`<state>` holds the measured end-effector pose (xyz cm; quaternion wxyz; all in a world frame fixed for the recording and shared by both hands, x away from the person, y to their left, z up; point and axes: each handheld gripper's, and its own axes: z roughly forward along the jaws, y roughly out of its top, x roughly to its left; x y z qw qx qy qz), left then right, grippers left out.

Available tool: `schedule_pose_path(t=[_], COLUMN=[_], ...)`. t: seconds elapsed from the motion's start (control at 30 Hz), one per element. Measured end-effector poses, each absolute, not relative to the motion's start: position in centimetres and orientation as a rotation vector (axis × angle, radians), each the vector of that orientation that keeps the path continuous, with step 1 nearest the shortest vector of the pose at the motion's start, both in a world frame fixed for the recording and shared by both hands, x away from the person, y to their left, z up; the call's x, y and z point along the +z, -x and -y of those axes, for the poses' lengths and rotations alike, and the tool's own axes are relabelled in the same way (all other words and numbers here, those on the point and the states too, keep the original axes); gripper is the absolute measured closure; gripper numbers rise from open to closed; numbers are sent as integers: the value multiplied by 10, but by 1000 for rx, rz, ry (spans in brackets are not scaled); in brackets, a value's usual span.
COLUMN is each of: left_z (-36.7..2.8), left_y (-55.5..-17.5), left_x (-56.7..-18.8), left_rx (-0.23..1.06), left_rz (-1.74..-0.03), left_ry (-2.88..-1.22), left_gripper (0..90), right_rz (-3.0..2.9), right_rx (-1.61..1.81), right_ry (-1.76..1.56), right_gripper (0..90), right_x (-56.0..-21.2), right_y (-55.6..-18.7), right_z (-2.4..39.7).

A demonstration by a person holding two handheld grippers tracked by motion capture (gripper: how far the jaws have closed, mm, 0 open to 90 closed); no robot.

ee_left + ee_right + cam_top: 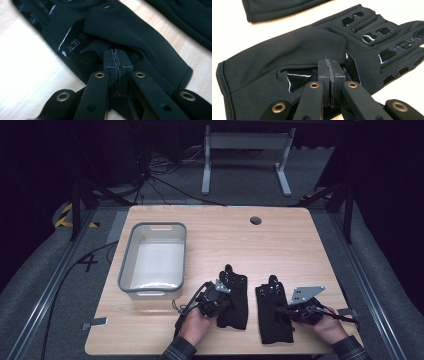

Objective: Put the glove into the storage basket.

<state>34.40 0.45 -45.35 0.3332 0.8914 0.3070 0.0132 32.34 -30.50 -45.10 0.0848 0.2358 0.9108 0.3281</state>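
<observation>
Two black gloves lie side by side on the wooden bench (300, 250) in front of you, near its front edge, with their fingers pointing away from you. Your left claw (223, 296) sits over the left glove (235, 302), at its left edge. In the left gripper view its jaws are pressed together above the glove's palm, beside a fold of fabric (112, 25); whether any cloth is pinched between them you cannot tell from here. Your right claw (289, 310) rests at the right edge of the right glove (272, 317). In the right gripper view its jaws are also closed tight, just at the edge of a folded flap (312, 42) on that glove, with glossy grip patches (372, 35) showing on the fingers beyond. The two gloves lie close but apart, a strip of bare wood between them. A grey plastic bin (127, 265) stands to the left, well apart from the gloves.
</observation>
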Motion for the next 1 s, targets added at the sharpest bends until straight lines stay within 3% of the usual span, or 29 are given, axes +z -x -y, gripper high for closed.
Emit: schedule_pose_path(t=[0.47, 1.0], left_z=[-5, 9], left_y=[-333, -329], left_x=[-454, -455], left_rx=[-28, -91], left_rz=[-762, -604], left_ry=[-2345, -2377], left_gripper=[877, 888], right_rz=[-2708, -2705], right_rx=[981, 998], right_ry=[-704, -694], right_gripper=[900, 900], right_x=[-451, -452], right_y=[-327, -333], right_z=[302, 295])
